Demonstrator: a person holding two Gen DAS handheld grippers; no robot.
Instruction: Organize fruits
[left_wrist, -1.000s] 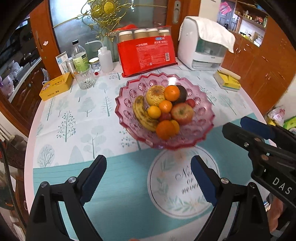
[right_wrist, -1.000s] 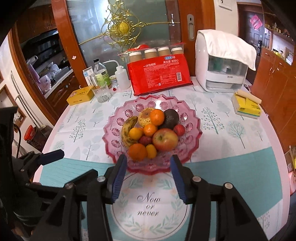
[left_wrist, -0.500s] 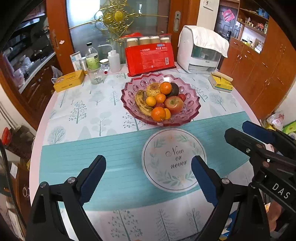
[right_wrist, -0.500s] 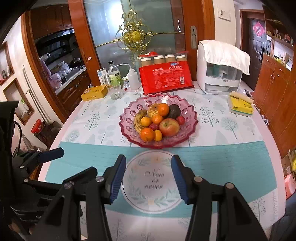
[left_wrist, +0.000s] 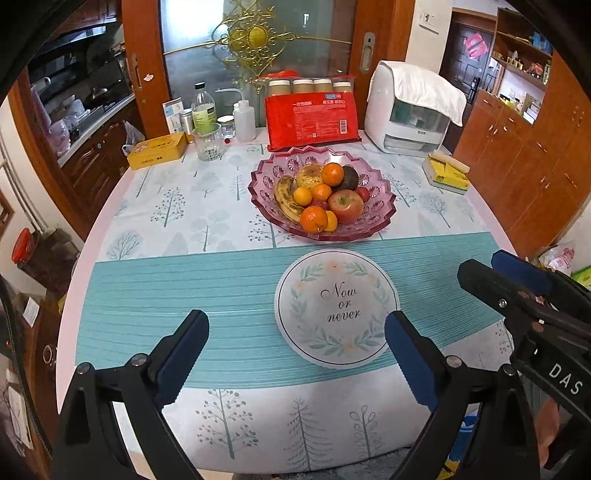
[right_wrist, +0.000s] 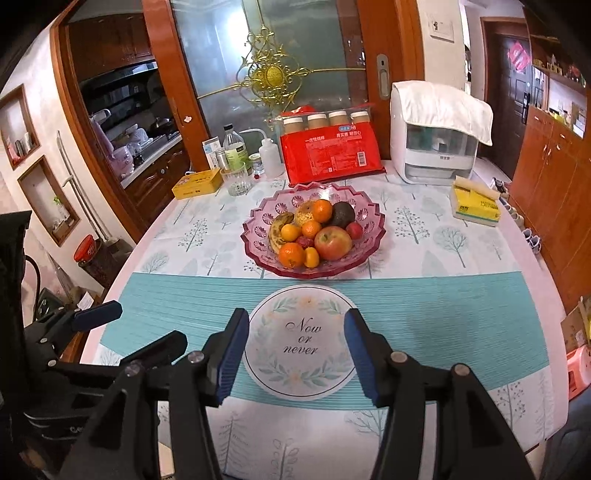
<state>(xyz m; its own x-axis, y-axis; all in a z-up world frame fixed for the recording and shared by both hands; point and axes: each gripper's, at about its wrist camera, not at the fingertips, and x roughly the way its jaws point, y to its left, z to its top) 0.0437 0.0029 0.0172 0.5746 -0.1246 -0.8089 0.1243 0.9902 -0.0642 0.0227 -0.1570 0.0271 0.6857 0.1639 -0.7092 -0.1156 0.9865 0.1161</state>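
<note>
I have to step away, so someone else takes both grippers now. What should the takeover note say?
Left gripper: open, empty, its jaws have just been opening.
Right gripper: open, empty, jaws also just opening; both hang over the near table edge, short of the bowl.
Fruit: banana, apple, avocado, oranges and small red fruits all sit in the pink glass bowl.
Done: no fruit lies loose on the tablecloth.
Left: apparently nothing.
</note>
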